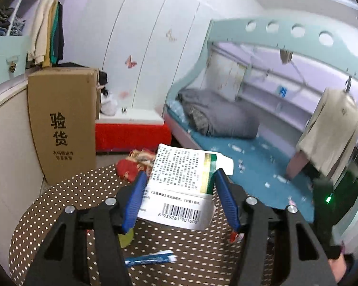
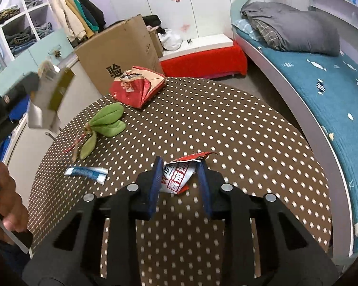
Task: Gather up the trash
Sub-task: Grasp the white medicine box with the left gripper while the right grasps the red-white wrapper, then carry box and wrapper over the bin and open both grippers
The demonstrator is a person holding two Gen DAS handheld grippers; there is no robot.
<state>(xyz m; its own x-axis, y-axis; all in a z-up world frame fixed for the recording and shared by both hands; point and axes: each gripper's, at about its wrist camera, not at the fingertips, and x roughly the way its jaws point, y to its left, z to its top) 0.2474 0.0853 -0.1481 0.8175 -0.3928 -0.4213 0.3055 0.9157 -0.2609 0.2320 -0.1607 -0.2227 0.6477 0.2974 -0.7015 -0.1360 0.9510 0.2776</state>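
Above the polka-dot table (image 2: 226,124), left gripper (image 1: 181,176) clamps a white printed box (image 1: 179,186), lifted clear of the surface. Right gripper (image 2: 180,166) is down at the table, blue fingers (image 2: 155,181) straddling a red-white wrapper (image 2: 179,176), probably just touching it, not clearly pinched. Blue sachet (image 2: 87,172), red crumpled bag (image 2: 136,88) and green plush leaf (image 2: 105,121) lie on the table.

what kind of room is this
Most likely a bedroom, perhaps a child's: a bunk bed with a grey quilt, white wardrobe doors with butterfly stickers, and clothes hanging by open shelves.
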